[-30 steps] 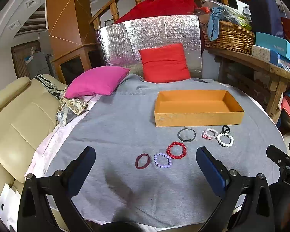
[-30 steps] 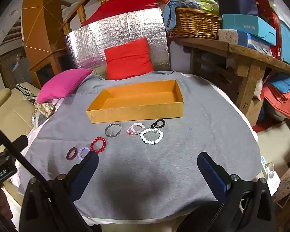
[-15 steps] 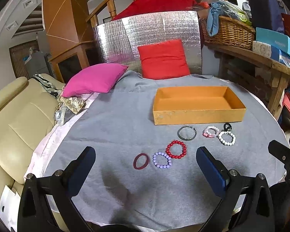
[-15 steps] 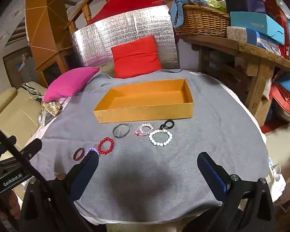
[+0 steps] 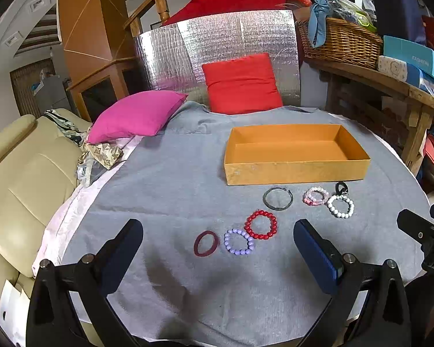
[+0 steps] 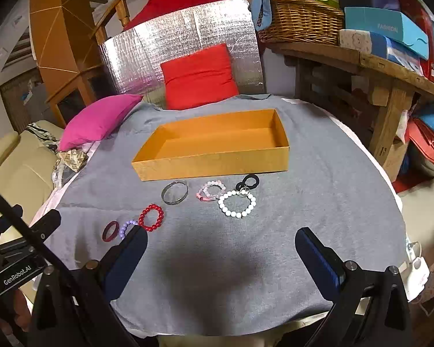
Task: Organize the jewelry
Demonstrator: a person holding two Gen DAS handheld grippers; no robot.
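Note:
An empty orange box [image 5: 296, 170] [image 6: 214, 167] sits on the grey cloth. In front of it lie a maroon ring [image 5: 206, 243] [image 6: 110, 230], a lilac bead bracelet [image 5: 238, 241] [image 6: 126, 227], a red bead bracelet [image 5: 260, 224] [image 6: 151, 217], a grey metal bangle [image 5: 277, 198] [image 6: 174, 192], a pink bead bracelet [image 5: 316, 196] [image 6: 211, 190], a white bead bracelet [image 5: 340, 206] [image 6: 236, 203] and a black ring [image 5: 341, 187] [image 6: 247, 181]. My left gripper [image 5: 218, 254] is open just short of the maroon ring and lilac bracelet. My right gripper [image 6: 221, 260] is open, short of the white bracelet.
A pink cushion [image 5: 134, 117] and a red cushion [image 5: 241, 84] lie at the back of the grey cloth [image 5: 170, 190]. A beige sofa [image 5: 20, 179] is on the left. A wooden shelf [image 6: 370, 66] with a wicker basket [image 6: 301, 20] and boxes stands on the right.
Both grippers have drifted slightly forward and up over the cloth; the right view has swung a little to the left. Both stay open and the jewelry has not moved.

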